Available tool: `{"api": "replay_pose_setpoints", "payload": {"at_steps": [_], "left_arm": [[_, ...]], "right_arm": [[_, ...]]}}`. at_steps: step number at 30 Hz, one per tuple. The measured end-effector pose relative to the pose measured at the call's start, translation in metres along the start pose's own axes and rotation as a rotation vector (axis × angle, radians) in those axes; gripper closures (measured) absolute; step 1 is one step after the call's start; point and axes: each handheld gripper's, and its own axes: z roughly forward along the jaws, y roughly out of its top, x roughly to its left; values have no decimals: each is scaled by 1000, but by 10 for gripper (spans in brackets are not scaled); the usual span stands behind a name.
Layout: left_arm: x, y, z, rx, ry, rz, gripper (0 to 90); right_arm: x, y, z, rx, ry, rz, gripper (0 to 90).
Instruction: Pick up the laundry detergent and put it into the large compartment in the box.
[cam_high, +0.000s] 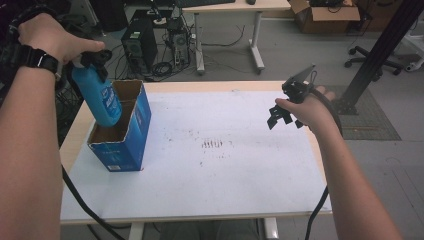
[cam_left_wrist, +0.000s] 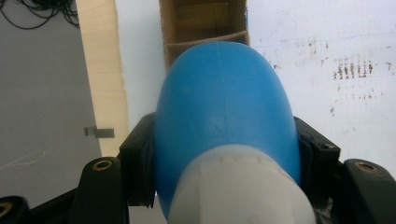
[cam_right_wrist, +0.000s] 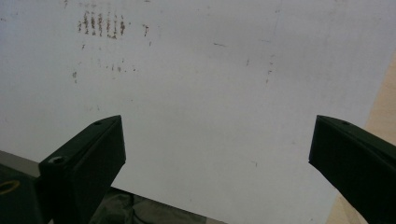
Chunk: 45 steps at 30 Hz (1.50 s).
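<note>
My left gripper (cam_high: 92, 62) is shut on a blue bottle (cam_high: 100, 97) with a pale neck, holding it by its upper part. The bottle hangs bottom down, tilted, with its lower end inside the open top of a blue cardboard box (cam_high: 127, 142) at the table's left side. In the left gripper view the bottle (cam_left_wrist: 224, 116) sits between both black jaws, and the brown inside of the box (cam_left_wrist: 205, 23) lies beyond it. My right gripper (cam_high: 286, 112) hovers above the right part of the table, open; in the right gripper view its jaws stand wide apart over the white sheet (cam_right_wrist: 201, 93) with nothing between them.
A white sheet (cam_high: 210, 165) with small dark marks covers most of the wooden table (cam_high: 210, 86). Beyond the table are a computer tower (cam_high: 140, 45), cables, another desk (cam_high: 230, 7) and a cardboard box (cam_high: 325, 15). A black post (cam_high: 380, 45) rises at the right.
</note>
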Motion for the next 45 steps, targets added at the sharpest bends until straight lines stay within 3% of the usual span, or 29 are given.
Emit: {"api": "replay_pose_setpoints", "payload": {"at_steps": [9, 27, 45], "left_arm": [[5, -2, 25, 11, -3, -2, 373], [6, -11, 102, 79, -17, 10, 373], [3, -17, 152, 133, -28, 8, 372]], "right_arm": [[1, 0, 6, 12, 5, -4, 38], [6, -2, 18, 22, 4, -20, 39], [8, -3, 24, 34, 4, -23, 39]]}}
